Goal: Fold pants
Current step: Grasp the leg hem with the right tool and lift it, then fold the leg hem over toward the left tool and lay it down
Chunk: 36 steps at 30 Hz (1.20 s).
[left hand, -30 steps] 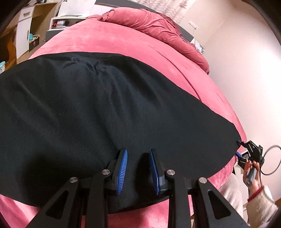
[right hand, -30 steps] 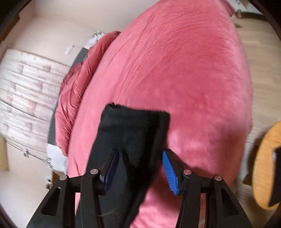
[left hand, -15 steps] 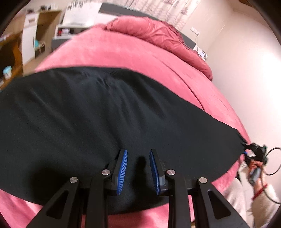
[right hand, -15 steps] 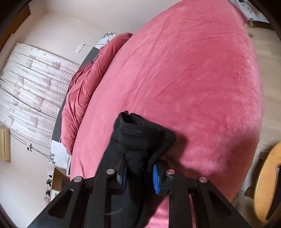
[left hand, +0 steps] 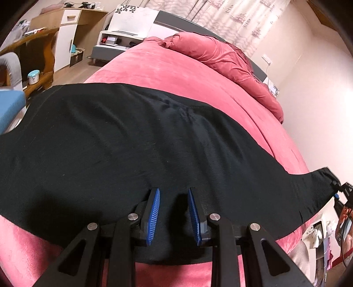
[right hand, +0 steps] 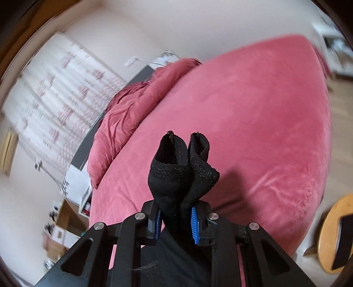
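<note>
Left wrist view: the black pants (left hand: 123, 150) lie spread across a bed with a pink plush cover (left hand: 176, 72), reaching from the left edge of the picture to the far right. The left gripper (left hand: 173, 212) sits low at the near hem, its blue pads (left hand: 154, 214) a narrow gap apart with black cloth lying between them; whether the pads press on that cloth cannot be told. At the far right the pants' end is lifted off the cover and pinched in the right gripper (left hand: 338, 194), carried by a person's hand (left hand: 346, 220). A bunched pink duvet (left hand: 222, 57) lies along the head of the bed. Beyond it stand a grey and white nightstand (left hand: 114, 42), a wooden desk (left hand: 42, 37) with a white cabinet, and patterned curtains (left hand: 231, 17). A small pot with a turquoise lid (left hand: 33, 76) sits at the left.

Right wrist view: the right gripper (right hand: 175, 218) has just been closing and its jaws are nearly together, clamped on a bunched end of the pants (right hand: 181, 172), whose two folded lobes stick up above the pads. Below it spreads bare pink cover (right hand: 253, 123), with the duvet (right hand: 130, 123) along its left edge. The curtains (right hand: 66, 106) are blurred. A round wooden stool (right hand: 331, 234) stands on the light wood floor (right hand: 339, 123) at the right.
</note>
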Each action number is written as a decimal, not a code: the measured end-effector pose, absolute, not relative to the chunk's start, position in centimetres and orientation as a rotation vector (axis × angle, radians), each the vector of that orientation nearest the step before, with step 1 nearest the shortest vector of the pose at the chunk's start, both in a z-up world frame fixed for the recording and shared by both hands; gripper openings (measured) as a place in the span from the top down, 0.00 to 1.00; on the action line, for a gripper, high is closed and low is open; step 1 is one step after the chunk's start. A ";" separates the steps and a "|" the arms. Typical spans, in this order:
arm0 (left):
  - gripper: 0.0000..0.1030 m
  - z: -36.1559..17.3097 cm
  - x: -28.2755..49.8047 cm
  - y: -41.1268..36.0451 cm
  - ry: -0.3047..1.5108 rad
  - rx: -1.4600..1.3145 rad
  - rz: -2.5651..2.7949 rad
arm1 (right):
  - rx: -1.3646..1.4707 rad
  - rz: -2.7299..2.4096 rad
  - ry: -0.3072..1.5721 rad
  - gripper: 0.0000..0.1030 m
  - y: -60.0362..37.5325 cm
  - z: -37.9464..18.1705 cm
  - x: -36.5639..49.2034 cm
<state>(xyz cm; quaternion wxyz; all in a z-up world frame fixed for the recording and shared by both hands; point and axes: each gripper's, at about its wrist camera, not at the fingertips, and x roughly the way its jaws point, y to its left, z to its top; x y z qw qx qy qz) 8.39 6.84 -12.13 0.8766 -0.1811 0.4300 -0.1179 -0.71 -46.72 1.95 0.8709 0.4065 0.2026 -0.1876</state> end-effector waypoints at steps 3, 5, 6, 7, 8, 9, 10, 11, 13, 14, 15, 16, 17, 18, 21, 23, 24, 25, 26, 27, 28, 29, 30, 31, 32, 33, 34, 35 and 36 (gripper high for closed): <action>0.74 -12.6 8.2 7.4 0.896 -0.384 -0.262 | 0.768 -0.374 0.424 0.79 -43.6 4.2 0.1; 0.74 -12.7 8.0 7.7 0.894 -0.389 -0.268 | 0.736 -0.352 0.421 0.79 -41.5 5.4 0.5; 0.74 -12.8 8.5 7.9 0.894 -0.394 -0.271 | 0.724 -0.338 0.420 0.79 -40.6 5.8 0.6; 0.74 -12.9 8.4 8.1 0.892 -0.401 -0.275 | 0.711 -0.319 0.420 0.79 -39.3 6.4 1.0; 0.74 -13.0 8.3 8.3 0.892 -0.407 -0.278 | 0.703 -0.310 0.421 0.79 -38.5 6.7 1.2; 0.74 -13.2 8.5 8.5 0.892 -0.412 -0.281 | 0.688 -0.297 0.424 0.79 -37.4 7.0 1.5; 0.74 -13.2 8.7 8.8 0.891 -0.415 -0.285 | 0.660 -0.279 0.429 0.79 -35.9 7.5 2.0; 0.74 -13.4 8.6 9.0 0.889 -0.419 -0.289 | 0.644 -0.267 0.430 0.79 -35.1 7.6 2.2; 0.74 -13.7 8.5 9.3 0.889 -0.425 -0.294 | 0.611 -0.224 0.440 0.79 -32.5 7.9 3.0; 0.74 -13.7 8.4 9.5 0.889 -0.431 -0.298 | 0.602 -0.208 0.447 0.79 -31.8 7.7 3.1; 0.74 -14.0 8.5 9.7 0.889 -0.438 -0.301 | 0.584 -0.184 0.459 0.79 -30.3 7.7 3.6; 0.74 -14.0 8.5 9.8 0.889 -0.445 -0.305 | 0.569 -0.165 0.472 0.79 -29.1 7.4 3.9; 0.74 -14.1 8.5 10.0 0.889 -0.451 -0.309 | 0.556 -0.152 0.483 0.79 -28.3 7.1 4.0; 0.74 -14.2 8.5 10.2 0.887 -0.455 -0.314 | 0.534 -0.134 0.499 0.79 -27.0 6.7 4.3; 0.74 -14.2 8.5 10.6 0.882 -0.455 -0.327 | 0.436 -0.083 0.570 0.79 -22.8 5.1 5.3; 0.74 -14.4 8.5 10.8 0.877 -0.452 -0.334 | 0.376 -0.054 0.606 0.79 -20.9 3.9 5.7; 0.74 -14.5 8.4 10.9 0.876 -0.452 -0.336 | 0.342 -0.035 0.632 0.79 -19.6 3.1 6.0; 0.74 -14.5 8.3 11.0 0.875 -0.454 -0.337 | 0.327 -0.026 0.647 0.79 -19.0 2.6 6.3; 0.74 -14.6 8.2 11.0 0.875 -0.458 -0.338 | 0.308 -0.013 0.665 0.79 -18.1 1.9 6.4; 0.74 -14.6 8.2 11.0 0.874 -0.464 -0.341 | 0.279 0.000 0.685 0.79 -17.0 1.1 6.7; 0.74 -14.7 8.1 11.1 0.874 -0.470 -0.344 | 0.256 0.006 0.699 0.79 -16.6 0.5 7.0; 0.74 -14.6 8.1 11.1 0.873 -0.476 -0.346 | 0.225 0.014 0.715 0.79 -15.8 -0.3 7.3; 0.74 -14.5 8.1 11.1 0.873 -0.481 -0.348 | 0.195 0.022 0.733 0.79 -15.0 -1.1 7.5; 0.74 -14.5 8.1 11.2 0.873 -0.486 -0.351 | 0.176 0.028 0.746 0.79 -14.6 -1.8 7.5; 0.74 -14.6 8.1 11.3 0.872 -0.491 -0.354 | 0.155 0.035 0.761 0.79 -14.2 -2.5 7.7; 0.74 -14.7 8.1 11.5 0.872 -0.494 -0.356 | 0.140 0.041 0.775 0.79 -13.6 -3.3 7.7; 0.74 -14.7 8.1 11.5 0.871 -0.495 -0.357 | 0.127 0.045 0.794 0.79 -13.2 -4.2 7.7; 0.74 -14.8 8.1 11.5 0.871 -0.494 -0.357 | 0.119 0.050 0.805 0.79 -12.9 -4.8 7.6; 0.74 -14.9 8.1 11.6 0.870 -0.491 -0.357 | 0.103 0.059 0.817 0.79 -12.5 -5.8 7.5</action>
